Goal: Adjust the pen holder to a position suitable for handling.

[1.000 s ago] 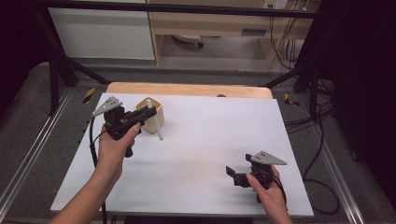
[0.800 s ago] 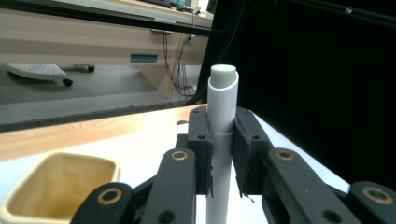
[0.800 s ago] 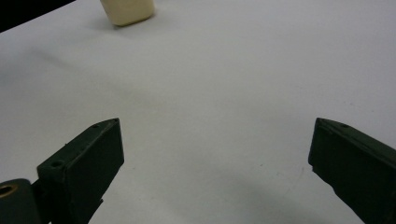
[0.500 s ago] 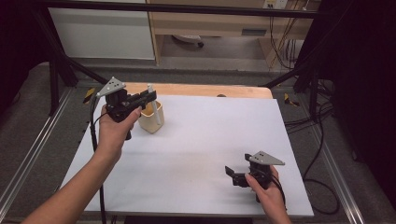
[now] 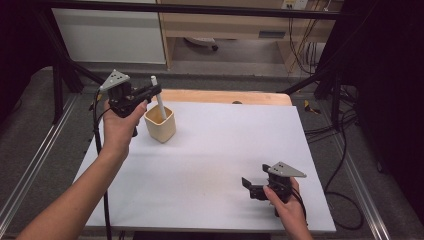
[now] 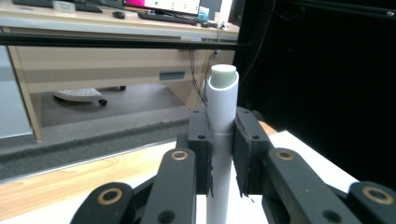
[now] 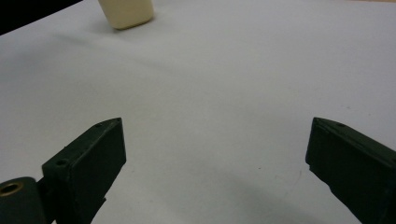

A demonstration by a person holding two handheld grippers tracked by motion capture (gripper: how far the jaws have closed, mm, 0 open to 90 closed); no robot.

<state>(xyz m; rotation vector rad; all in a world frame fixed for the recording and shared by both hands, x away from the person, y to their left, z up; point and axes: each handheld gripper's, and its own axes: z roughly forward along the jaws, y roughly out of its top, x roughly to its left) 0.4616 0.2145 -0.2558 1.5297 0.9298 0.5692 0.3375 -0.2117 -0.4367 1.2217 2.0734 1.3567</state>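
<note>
- Since the earlier frames the left tongs [image 5: 156, 90] have risen and gone toward the far left corner of the tabletop [image 5: 215, 170], and the cup [image 5: 160, 124] now stands clear of them.
- Left tongs pinch a white tube [image 5: 158, 97] near its top; in the left gripper view the two jaws press on either side of the tube [image 6: 221, 140], whose rounded tip pokes up above them.
- Tube leans slightly, its lower end down inside the cup.
- Cup, a cream square one, sits upright on the tabletop just beside the left hand [image 5: 120, 127], on that hand's right.
- Right tongs [image 5: 246, 186] rest low on the tabletop, well apart from the cup, toward the near right corner; the right hand [image 5: 287, 205] holds them.
- Right gripper view shows those jaws spread wide over bare white surface, with the cup [image 7: 126, 13] far ahead of them.
</note>
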